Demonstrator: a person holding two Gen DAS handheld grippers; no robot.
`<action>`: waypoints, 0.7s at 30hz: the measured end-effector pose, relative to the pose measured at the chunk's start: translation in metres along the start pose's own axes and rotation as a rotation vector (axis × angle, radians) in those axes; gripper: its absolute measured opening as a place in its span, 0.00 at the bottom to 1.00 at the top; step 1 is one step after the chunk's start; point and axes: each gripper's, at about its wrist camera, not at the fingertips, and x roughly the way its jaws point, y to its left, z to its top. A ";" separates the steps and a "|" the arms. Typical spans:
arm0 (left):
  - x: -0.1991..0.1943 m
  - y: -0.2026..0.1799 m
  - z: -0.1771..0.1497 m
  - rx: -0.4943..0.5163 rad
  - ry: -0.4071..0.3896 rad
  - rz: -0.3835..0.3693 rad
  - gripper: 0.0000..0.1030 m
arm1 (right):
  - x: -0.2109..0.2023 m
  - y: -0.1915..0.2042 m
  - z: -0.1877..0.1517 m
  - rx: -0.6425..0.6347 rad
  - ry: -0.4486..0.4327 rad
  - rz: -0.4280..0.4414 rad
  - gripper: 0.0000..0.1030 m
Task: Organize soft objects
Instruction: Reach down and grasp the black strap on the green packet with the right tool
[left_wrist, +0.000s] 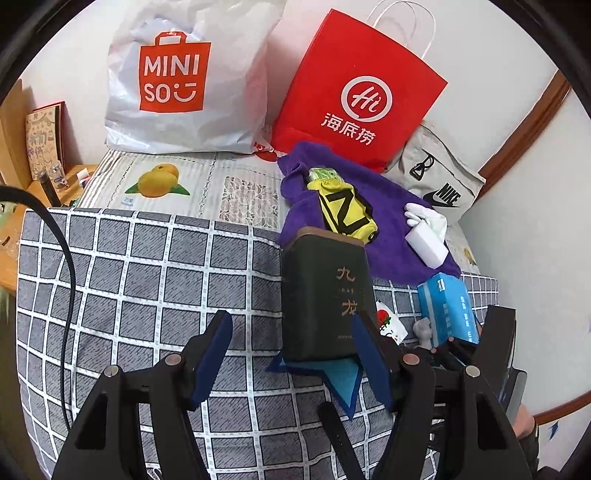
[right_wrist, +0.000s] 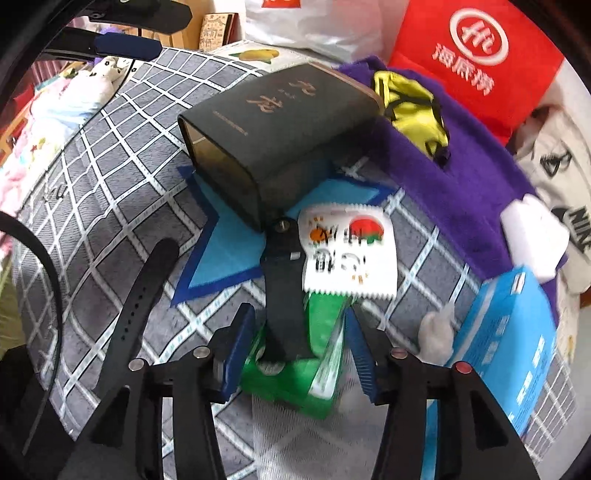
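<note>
On the checked bed cover (left_wrist: 147, 266) a dark green box (left_wrist: 325, 295) lies on a blue felt star (left_wrist: 343, 380). My left gripper (left_wrist: 291, 321) hangs open just before the box, holding nothing. Behind it a yellow cloth (left_wrist: 347, 210) rests on a purple towel (left_wrist: 391, 243). In the right wrist view a green packet (right_wrist: 317, 369) lies between the fingers of my right gripper (right_wrist: 299, 350). The jaws are open, pads close to its sides. A black strap (right_wrist: 284, 295) crosses the packet. A white fruit-print sachet (right_wrist: 351, 254) lies just beyond.
A blue tissue box (right_wrist: 509, 350) and a small grey plush (right_wrist: 437, 332) sit right of the right gripper. A white Miniso bag (left_wrist: 177, 85), a red paper bag (left_wrist: 362, 92) and a grey Nike cloth (left_wrist: 439, 177) line the wall. A wooden side table (left_wrist: 55, 188) stands left.
</note>
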 end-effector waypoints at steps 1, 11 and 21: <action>0.000 0.001 -0.001 -0.002 0.003 -0.001 0.63 | 0.001 0.004 0.002 -0.014 -0.007 -0.023 0.47; -0.001 0.012 -0.010 -0.032 0.004 -0.006 0.63 | -0.014 0.002 -0.023 0.032 0.046 0.053 0.56; -0.004 0.011 -0.015 -0.021 0.011 0.008 0.63 | -0.015 0.031 -0.021 -0.047 -0.023 -0.014 0.51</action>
